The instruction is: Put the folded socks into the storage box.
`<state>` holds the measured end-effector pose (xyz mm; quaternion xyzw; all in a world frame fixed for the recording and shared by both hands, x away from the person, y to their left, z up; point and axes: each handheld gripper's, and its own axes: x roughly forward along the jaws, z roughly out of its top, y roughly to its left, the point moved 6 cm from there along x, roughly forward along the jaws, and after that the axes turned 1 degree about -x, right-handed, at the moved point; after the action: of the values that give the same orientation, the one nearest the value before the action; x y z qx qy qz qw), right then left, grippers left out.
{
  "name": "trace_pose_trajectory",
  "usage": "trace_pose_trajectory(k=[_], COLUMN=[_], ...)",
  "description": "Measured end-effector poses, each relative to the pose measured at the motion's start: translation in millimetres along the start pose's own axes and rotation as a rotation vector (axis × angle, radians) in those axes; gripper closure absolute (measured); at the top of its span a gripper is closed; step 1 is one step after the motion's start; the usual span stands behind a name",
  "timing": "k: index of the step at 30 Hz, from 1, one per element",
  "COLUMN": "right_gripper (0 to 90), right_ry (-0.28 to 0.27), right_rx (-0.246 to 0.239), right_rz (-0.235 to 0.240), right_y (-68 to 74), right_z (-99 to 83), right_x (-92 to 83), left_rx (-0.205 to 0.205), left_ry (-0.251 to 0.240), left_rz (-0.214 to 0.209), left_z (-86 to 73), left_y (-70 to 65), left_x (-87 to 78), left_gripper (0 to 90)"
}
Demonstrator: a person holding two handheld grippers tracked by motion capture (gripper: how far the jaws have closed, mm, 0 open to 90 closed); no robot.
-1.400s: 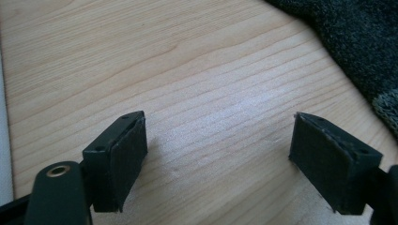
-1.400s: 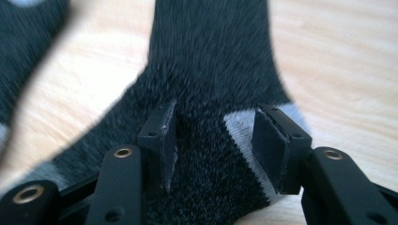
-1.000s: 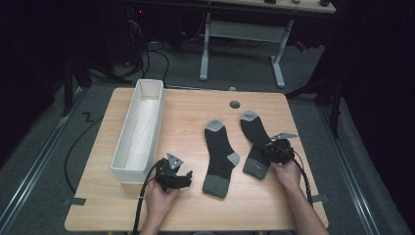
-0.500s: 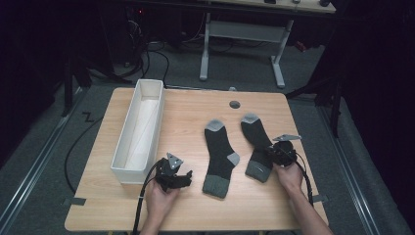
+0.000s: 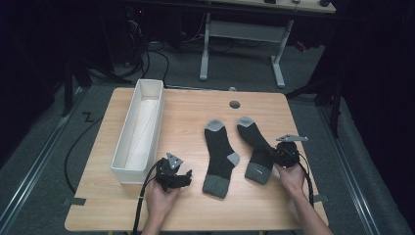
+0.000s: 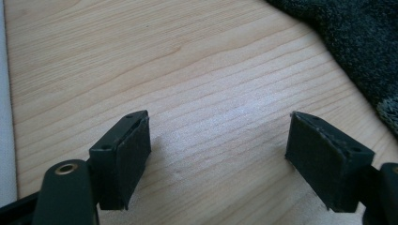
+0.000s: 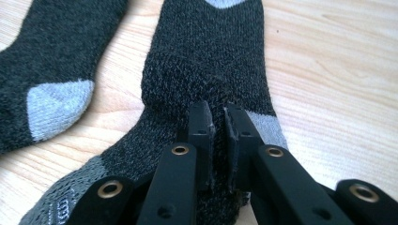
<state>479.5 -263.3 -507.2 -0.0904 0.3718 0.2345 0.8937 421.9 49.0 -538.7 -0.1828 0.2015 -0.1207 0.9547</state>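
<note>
The right gripper (image 7: 218, 117) lies low, its jaws just pinched on the right sock (image 7: 206, 56), while the left gripper (image 6: 218, 140) rests wide open, holding nothing.

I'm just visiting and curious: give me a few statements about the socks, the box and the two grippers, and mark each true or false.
1. The right gripper pinches a fold of the right sock. True.
2. The left gripper holds the left sock. False: its jaws stand open over bare table.
3. Both socks lie inside the white box. False: both lie on the table beside it.
4. The socks are dark with grey heels and toes. True.
5. The white box stands left of the socks in the high view. True.
</note>
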Motion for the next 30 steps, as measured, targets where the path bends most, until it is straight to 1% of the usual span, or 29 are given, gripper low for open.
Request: trace_pose_trajectory(k=[5, 7, 13, 15, 18, 21, 26, 30], right_gripper=[82.5, 82.5, 82.6, 82.7, 82.7, 82.7, 82.8, 82.9], right_ry=[-0.014, -0.028, -0.043, -0.043, -0.057, -0.07, -0.069, -0.074], right_rx=[-0.012, -0.016, 0.004, 0.012, 0.0, 0.005, -0.008, -0.001], right_rz=[0.011, 0.011, -0.004, -0.011, -0.02, -0.019, -0.026, -0.021], right_y=[0.7, 0.8, -2.7, -2.8, -1.1, 1.0, 2.2, 1.0], right_z=[5.4, 7.5, 10.3, 13.5, 23.1, 32.5, 35.9, 39.0], right_x=[-5.6, -8.9, -15.5, -18.9, -25.7, -31.6, -34.3, -37.1], left_rx=[-0.003, -0.004, -0.004, -0.001, 0.0, 0.0, 0.0, 0.0], left_ry=[-0.001, -0.001, -0.001, 0.0, 0.001, 0.002, 0.001, 0.001], left_rz=[0.004, 0.004, 0.004, 0.0, -0.001, -0.001, -0.001, -0.001], left_z=[0.3, 0.3, 0.3, 0.0, -0.1, -0.1, -0.1, -0.1], left_y=[0.3, 0.3, 0.3, 0.0, -0.2, -0.1, -0.2, -0.2], left_x=[0.1, 0.2, 0.2, 0.0, -0.1, -0.1, -0.1, -0.1], left_gripper=[22.7, 22.8, 22.7, 22.7, 22.7, 22.7, 22.7, 22.7])
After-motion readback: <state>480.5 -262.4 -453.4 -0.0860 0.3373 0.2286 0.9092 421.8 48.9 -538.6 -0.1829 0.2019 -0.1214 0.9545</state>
